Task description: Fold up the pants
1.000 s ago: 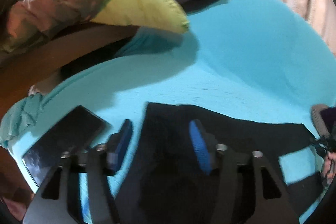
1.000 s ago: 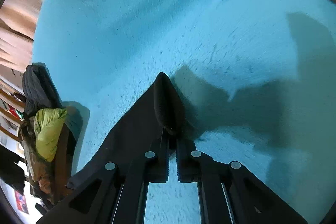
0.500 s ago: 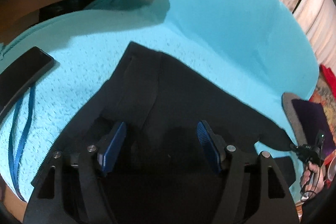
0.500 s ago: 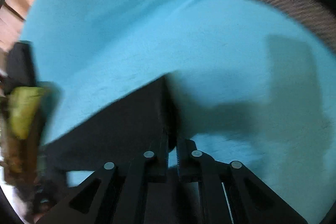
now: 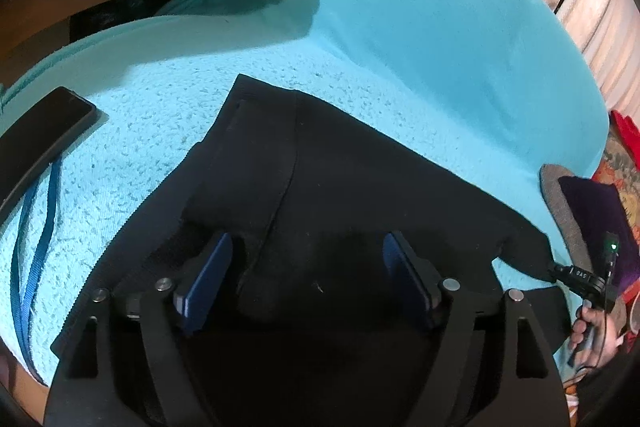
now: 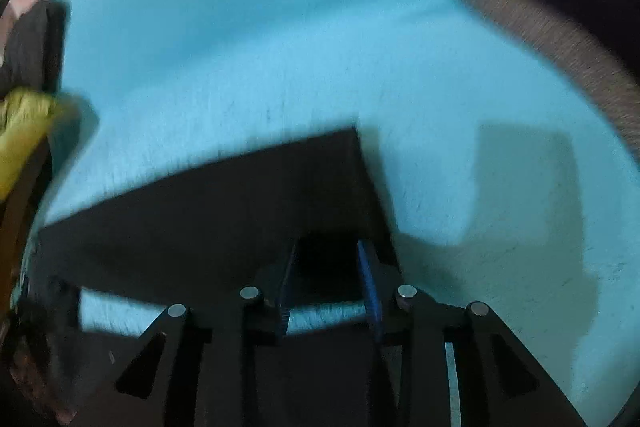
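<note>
Opening my left claw (image 5: 306,283) above the black pants (image 5: 360,187), pads clear of cloth | my right claw (image 6: 330,279) parting over the pants' far corner | pants flat on turquoise bed (image 5: 420,47), phone (image 5: 44,135) left.

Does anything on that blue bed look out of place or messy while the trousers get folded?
One thing: a black smartphone with a blue lanyard strap lies on the turquoise blanket right beside the black pants, near where folding happens. The pants themselves lie flat, with nothing torn or spilled.
</note>
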`<action>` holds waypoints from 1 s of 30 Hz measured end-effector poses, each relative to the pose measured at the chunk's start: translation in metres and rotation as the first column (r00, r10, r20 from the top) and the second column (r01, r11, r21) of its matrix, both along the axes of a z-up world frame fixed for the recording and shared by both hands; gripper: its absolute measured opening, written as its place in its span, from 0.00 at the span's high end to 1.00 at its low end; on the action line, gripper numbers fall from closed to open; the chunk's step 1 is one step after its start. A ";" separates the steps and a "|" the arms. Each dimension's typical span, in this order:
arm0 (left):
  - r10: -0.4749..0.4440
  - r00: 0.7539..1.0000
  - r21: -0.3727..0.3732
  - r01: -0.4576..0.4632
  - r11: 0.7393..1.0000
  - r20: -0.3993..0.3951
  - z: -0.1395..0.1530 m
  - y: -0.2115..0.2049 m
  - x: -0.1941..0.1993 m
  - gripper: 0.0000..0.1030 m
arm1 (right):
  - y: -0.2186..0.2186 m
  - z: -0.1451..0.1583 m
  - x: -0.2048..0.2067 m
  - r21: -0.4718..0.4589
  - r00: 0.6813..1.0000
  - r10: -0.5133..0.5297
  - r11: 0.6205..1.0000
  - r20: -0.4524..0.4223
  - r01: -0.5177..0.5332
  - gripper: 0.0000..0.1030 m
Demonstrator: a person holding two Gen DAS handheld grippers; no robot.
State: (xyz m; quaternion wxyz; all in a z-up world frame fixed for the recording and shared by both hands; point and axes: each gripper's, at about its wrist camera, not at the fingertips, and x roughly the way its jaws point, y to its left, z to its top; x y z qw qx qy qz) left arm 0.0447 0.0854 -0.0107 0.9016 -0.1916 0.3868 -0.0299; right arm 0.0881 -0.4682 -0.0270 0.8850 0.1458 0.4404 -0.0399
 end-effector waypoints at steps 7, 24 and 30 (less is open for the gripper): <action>0.103 0.971 -0.140 -0.073 0.987 0.217 0.030 0.043 -0.024 0.20 | 0.040 0.009 -0.011 -0.154 0.961 0.141 0.982 0.237 -0.107 0.48; -0.496 0.867 0.426 0.461 0.778 -0.033 0.055 0.033 0.099 0.20 | 0.028 -0.018 0.012 -0.065 0.985 0.126 0.991 0.118 -0.119 0.40; -0.582 0.795 0.445 0.589 0.674 -0.170 0.018 0.026 0.128 0.33 | 0.027 -0.018 0.011 -0.056 0.984 0.128 0.991 0.126 -0.122 0.39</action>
